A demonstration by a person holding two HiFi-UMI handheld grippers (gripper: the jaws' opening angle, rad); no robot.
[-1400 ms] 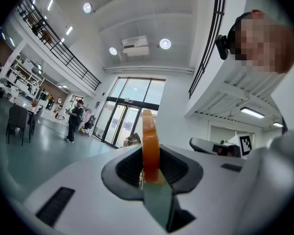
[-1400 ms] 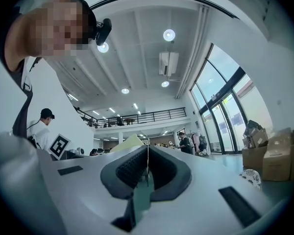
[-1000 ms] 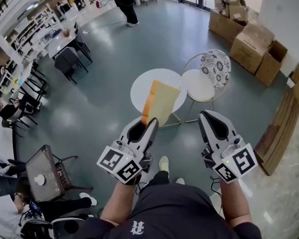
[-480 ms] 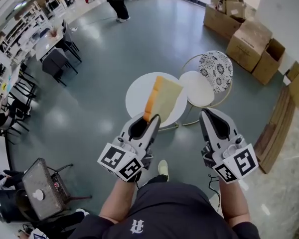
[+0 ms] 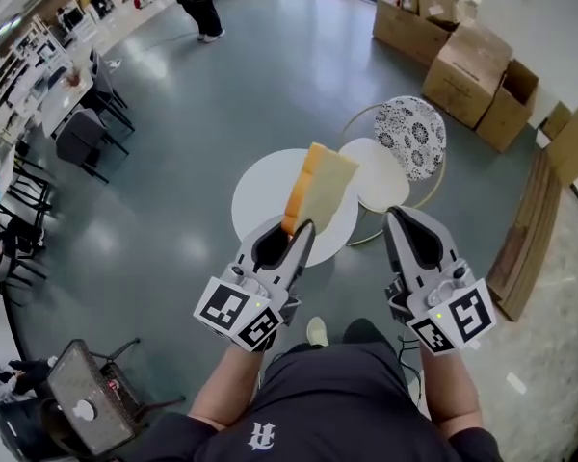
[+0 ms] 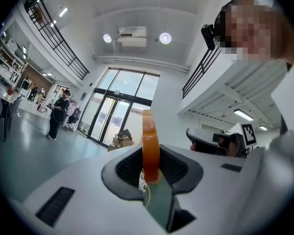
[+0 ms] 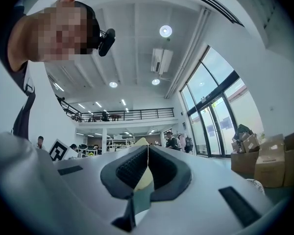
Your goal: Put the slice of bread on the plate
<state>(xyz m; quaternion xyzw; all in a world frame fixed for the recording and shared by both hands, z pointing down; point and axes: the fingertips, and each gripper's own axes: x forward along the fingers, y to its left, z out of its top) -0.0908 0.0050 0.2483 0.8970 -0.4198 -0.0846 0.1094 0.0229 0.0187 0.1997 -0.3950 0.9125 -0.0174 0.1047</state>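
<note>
Head view: nearest the person, the left tool [image 5: 297, 231] is clamped on the lower end of the slice of bread [image 5: 320, 189], while the right tool [image 5: 405, 221] rides alongside it, apart from the slice. The right gripper view shows that tool's jaws closed tip to tip with nothing held. In the left gripper view the slice stands on edge between the pads, orange crust towards the camera, its flat faces pressed by the jaws.

The slice's long axis runs straight on from the left tool's tips, up and away, so its free end reaches out over the round white counter [image 5: 255, 191] that stands on the floor just ahead. The slice is carried in the air, not yet touching the top. I can make out no plate on the bare part of the counter; the slice hides part of the top. Just to the right of the counter stands a wire-frame chair [image 5: 409, 128] with a white seat.

Judging from this, the carrying hand has to go forward and down, then tip the slice flat.
</note>
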